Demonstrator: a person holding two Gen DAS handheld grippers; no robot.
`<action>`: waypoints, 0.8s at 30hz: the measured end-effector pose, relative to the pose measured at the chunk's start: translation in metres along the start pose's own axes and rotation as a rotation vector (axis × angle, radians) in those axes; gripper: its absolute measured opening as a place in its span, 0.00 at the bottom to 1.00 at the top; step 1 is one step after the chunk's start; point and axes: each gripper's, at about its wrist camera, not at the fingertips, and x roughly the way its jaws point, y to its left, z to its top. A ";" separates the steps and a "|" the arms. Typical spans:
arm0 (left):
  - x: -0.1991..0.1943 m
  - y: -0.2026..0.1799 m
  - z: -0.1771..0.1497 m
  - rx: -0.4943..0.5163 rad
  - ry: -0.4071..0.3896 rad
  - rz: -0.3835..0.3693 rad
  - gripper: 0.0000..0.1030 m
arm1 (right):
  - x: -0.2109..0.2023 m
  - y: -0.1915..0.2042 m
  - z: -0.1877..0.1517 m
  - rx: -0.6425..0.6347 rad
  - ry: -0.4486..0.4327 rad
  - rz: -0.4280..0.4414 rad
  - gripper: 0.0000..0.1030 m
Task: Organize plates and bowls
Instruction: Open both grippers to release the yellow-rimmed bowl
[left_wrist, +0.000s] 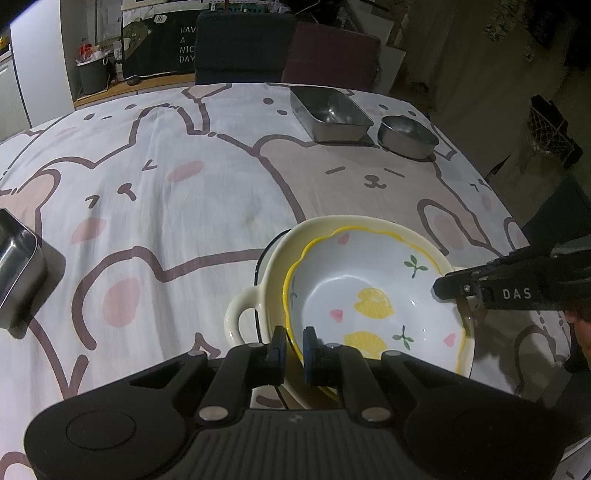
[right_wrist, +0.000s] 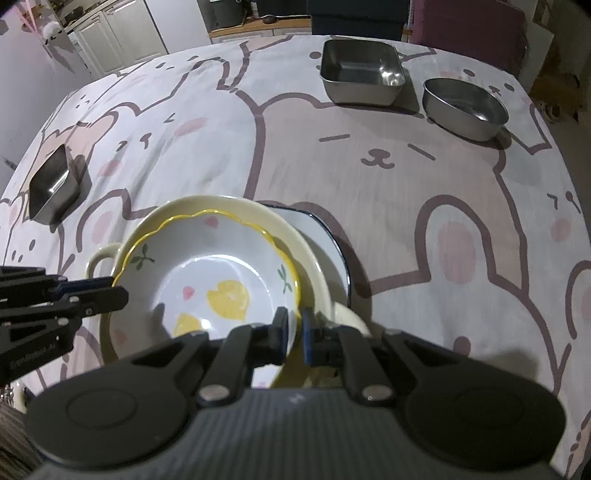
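Both tools grip the lemon bowl's (left_wrist: 373, 295) rim: left tool (left_wrist: 294, 349) and right tool (right_wrist: 294, 330) on opposite sides. It sits nested in the cream handled bowl (left_wrist: 273, 266). Keep it level; match both hands.

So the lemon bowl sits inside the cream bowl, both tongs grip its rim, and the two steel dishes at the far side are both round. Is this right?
Not quite. Only one far dish is round; the other is a rectangular tray, as the right wrist view shows. The lemon bowl does sit inside the cream bowl, with the left tongs and right tongs on its rim.
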 end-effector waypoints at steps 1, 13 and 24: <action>0.000 0.000 0.000 0.000 0.001 0.001 0.10 | -0.001 0.000 0.000 -0.002 -0.003 -0.001 0.10; -0.016 -0.006 -0.005 -0.008 -0.006 -0.025 0.12 | -0.030 0.002 -0.015 -0.015 -0.067 0.023 0.17; -0.059 -0.008 -0.013 0.015 -0.104 -0.031 0.83 | -0.079 0.005 -0.043 -0.012 -0.188 -0.003 0.84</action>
